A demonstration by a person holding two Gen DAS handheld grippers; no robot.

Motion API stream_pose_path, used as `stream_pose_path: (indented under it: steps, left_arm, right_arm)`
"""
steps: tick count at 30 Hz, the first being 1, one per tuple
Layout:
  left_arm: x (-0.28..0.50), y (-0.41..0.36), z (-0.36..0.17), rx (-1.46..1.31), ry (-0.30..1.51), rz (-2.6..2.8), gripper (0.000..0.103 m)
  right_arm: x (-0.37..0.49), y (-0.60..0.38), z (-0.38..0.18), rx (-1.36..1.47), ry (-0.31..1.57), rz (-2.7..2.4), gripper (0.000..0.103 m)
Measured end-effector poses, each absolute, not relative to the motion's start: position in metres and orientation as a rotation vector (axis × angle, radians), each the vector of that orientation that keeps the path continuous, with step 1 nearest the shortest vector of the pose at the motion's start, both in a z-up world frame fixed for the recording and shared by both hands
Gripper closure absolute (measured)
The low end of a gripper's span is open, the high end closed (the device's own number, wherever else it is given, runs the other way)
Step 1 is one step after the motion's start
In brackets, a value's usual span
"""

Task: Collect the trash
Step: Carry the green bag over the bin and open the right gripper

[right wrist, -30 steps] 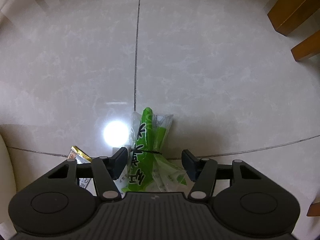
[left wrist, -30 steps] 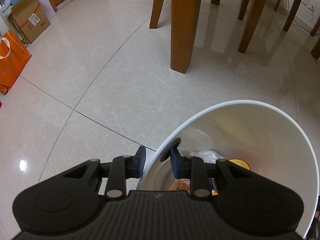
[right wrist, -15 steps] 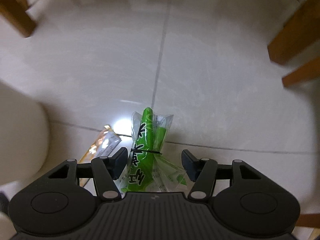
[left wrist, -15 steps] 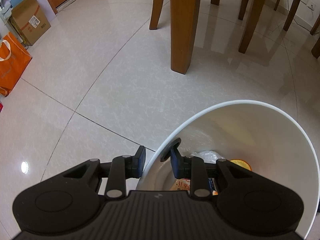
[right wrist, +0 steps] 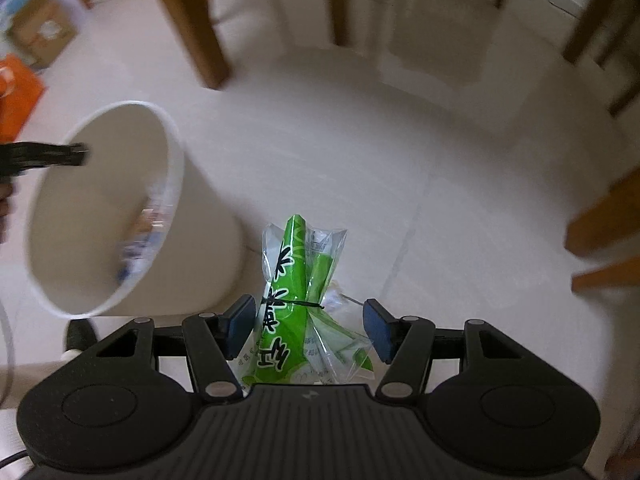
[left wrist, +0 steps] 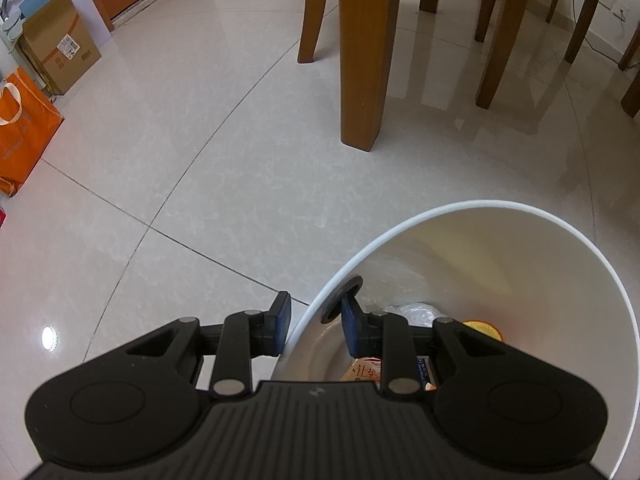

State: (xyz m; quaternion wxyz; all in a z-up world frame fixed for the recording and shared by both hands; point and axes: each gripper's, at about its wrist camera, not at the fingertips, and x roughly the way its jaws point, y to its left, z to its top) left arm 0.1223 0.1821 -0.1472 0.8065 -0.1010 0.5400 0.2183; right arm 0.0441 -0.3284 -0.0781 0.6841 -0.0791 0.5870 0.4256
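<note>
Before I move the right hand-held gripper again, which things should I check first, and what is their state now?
1. Wrapper grip: ok. The green wrapper sits between the pads of the right hand-held gripper, off the floor.
2. Bin hold: ok. The left hand-held gripper clamps the white bin by its rim, one finger inside and one outside.
3. Wrapper above the opening: not ok. In the right wrist view the bin lies to the left of it.
4. Room inside: ok. The trash lies only at the bottom.
5. Path to the rim: ok. Nothing stands between.
</note>
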Motion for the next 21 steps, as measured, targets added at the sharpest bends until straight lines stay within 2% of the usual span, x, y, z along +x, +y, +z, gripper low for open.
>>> stream_pose_path:
  steps: [9, 15, 21]
  left_arm:
    - [0.121, 0.181, -0.148, -0.218, 1.151, 0.467, 0.077]
    - [0.121, 0.180, -0.147, -0.218, 1.150, 0.467, 0.077]
    - [0.121, 0.179, -0.147, -0.216, 1.150, 0.466, 0.077]
  right_arm:
    - [0.012, -0.259, -0.017, -0.238, 1.240, 1.185, 0.038]
    - [0.002, -0.209, -0.003, -0.268, 1.206, 1.297, 0.038]
    - [-0.012, -0.158, -0.014, -0.332, 1.191, 1.354, 0.038]
